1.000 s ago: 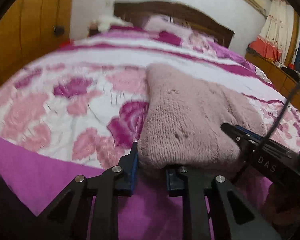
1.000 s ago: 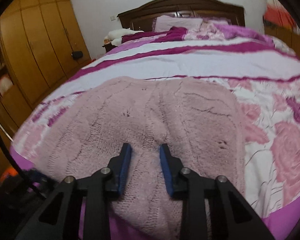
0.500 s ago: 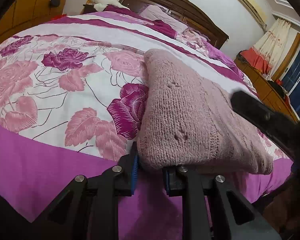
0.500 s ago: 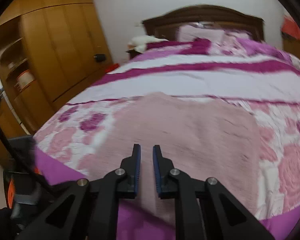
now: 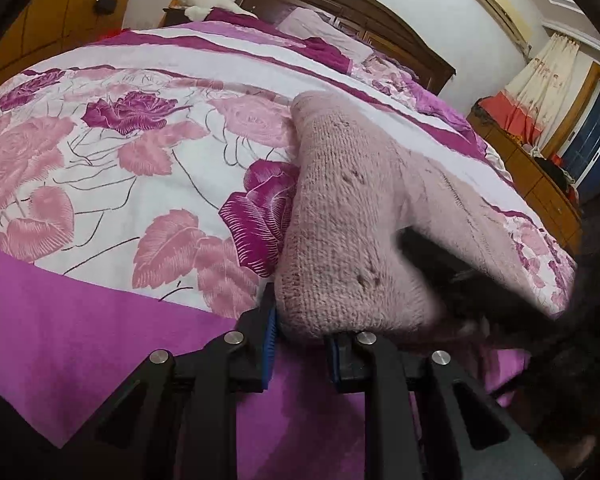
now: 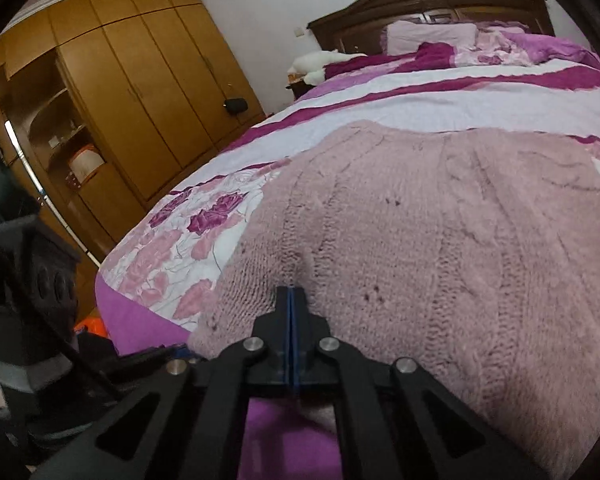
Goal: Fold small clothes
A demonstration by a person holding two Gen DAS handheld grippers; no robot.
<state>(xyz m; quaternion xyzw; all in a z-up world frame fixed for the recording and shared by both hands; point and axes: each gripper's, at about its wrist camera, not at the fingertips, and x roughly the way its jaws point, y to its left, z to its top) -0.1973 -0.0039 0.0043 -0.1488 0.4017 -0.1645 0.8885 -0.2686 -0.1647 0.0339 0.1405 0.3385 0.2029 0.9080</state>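
A pink knitted sweater [image 5: 340,216] lies on the bed near its foot edge; it also fills the right wrist view [image 6: 440,240]. My left gripper [image 5: 300,344] has its jaws around the sweater's near left corner, with thick knit between the blue pads. My right gripper [image 6: 292,304] has its jaws pressed together on a pinch of the sweater's near hem, which puckers at the tips. The right gripper's dark body shows blurred at the right of the left wrist view [image 5: 460,276].
The bed has a floral pink and purple cover [image 5: 120,168] with a plain purple border at the foot. A wooden headboard [image 6: 428,4] and pillows are at the far end. A wooden wardrobe [image 6: 140,92] stands left of the bed. A low cabinet [image 5: 540,176] stands at the right.
My right gripper has closed from open to pinched on the sweater's hem and shifted left. My left gripper keeps its hold on the corner.
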